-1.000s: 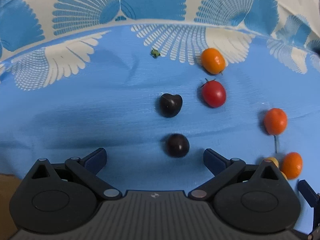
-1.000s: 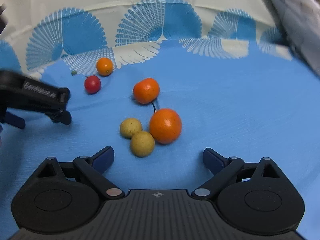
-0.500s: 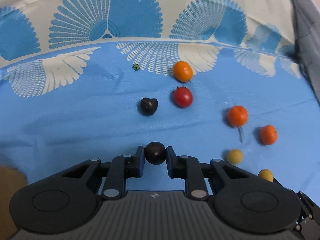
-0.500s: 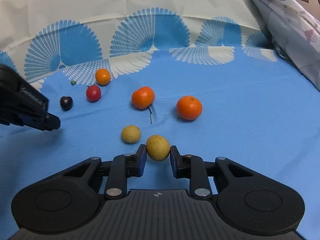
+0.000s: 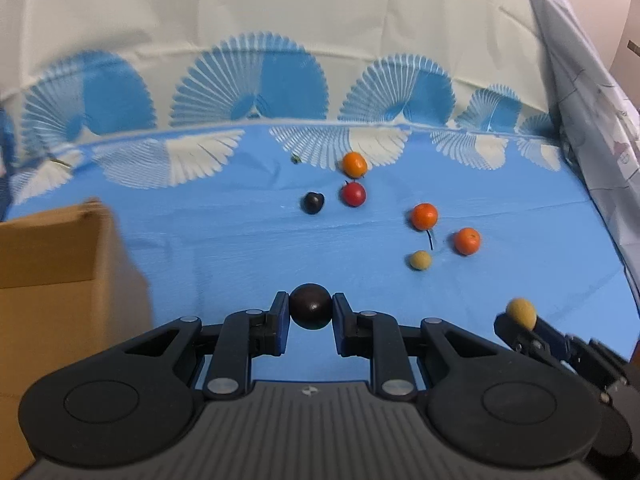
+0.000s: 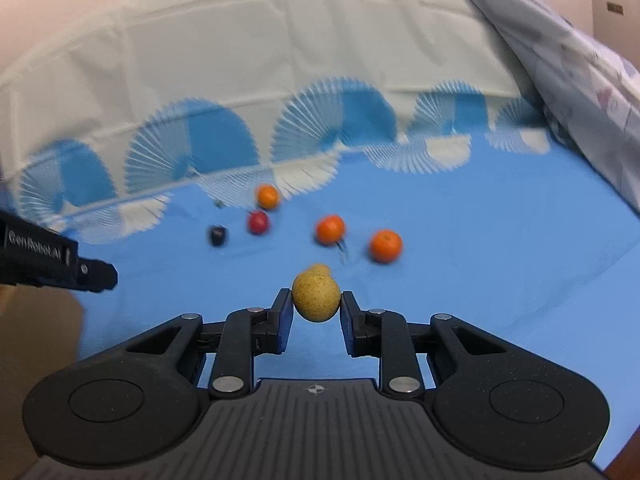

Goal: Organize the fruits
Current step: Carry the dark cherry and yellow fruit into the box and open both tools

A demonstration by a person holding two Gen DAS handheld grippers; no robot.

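Between the blue pads of the left tongs (image 5: 310, 318), a dark purple plum (image 5: 310, 306) is clamped, raised above the blue cloth (image 5: 224, 248). The right tongs (image 6: 316, 314) are likewise closed on a tan round fruit (image 6: 316, 297); in the left view that fruit shows at the lower right edge. A brown cardboard box (image 5: 56, 280) stands at the left, just beside the left tongs.

Farther out on the cloth:
- a second tan fruit (image 5: 419, 260), lying alone;
- two oranges (image 5: 466, 241), (image 5: 424, 216), near each other but apart, with a thin dark stem (image 5: 430, 239) between them;
- a second dark plum (image 5: 313, 202) just beside a red tomato (image 5: 353, 194);
- a small orange fruit (image 5: 354, 164) just beyond the tomato;
- a small green scrap (image 5: 295, 158) to its left.

The right view is motion-blurred.
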